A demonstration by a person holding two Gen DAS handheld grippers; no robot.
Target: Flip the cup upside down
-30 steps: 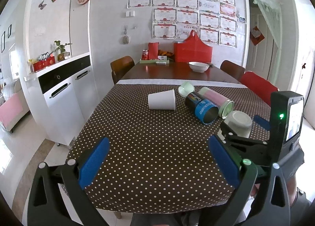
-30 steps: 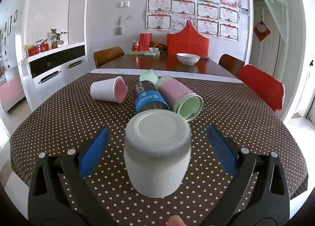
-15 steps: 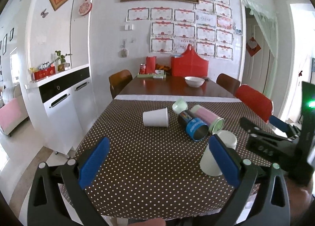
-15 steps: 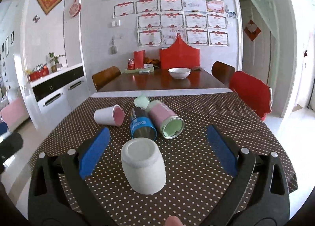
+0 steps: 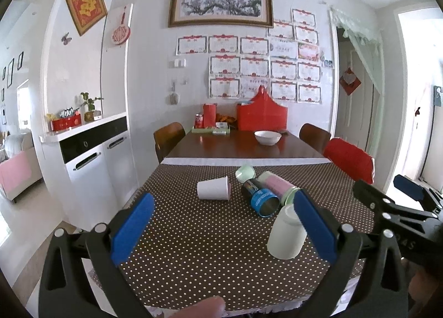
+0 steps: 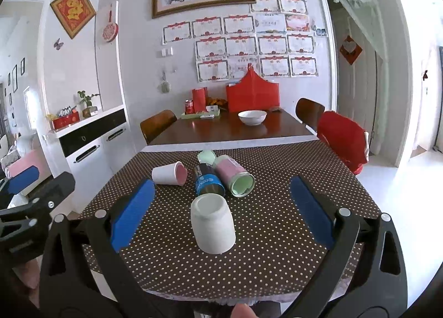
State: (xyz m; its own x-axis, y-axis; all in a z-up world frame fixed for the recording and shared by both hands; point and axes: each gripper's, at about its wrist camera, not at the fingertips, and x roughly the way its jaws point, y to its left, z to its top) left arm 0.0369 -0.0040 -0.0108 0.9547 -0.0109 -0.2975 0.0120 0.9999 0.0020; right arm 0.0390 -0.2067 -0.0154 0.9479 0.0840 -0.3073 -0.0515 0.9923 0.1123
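Note:
A white cup (image 6: 212, 224) stands upside down, base up, on the brown dotted tablecloth (image 6: 277, 235) near the table's front edge. It also shows in the left wrist view (image 5: 286, 232), partly behind my left finger. My right gripper (image 6: 221, 212) is open and empty, drawn back from the cup, its blue pads apart on either side. My left gripper (image 5: 224, 224) is open and empty, above the front edge, left of the cup. The right gripper shows at the right of the left wrist view (image 5: 393, 201).
Behind the cup lie a white cup with pink inside (image 6: 169, 173), a blue can (image 6: 208, 181), a pink and green cup (image 6: 235, 176) and a pale green cup (image 6: 206, 156). A white bowl (image 6: 252, 117) and red boxes (image 6: 252, 95) sit far back. Chairs (image 6: 342, 138) flank the table.
Both grippers have pulled back and up from the table. The right gripper's open fingers stood around the upturned white cup before; now the cup stands free, further away.

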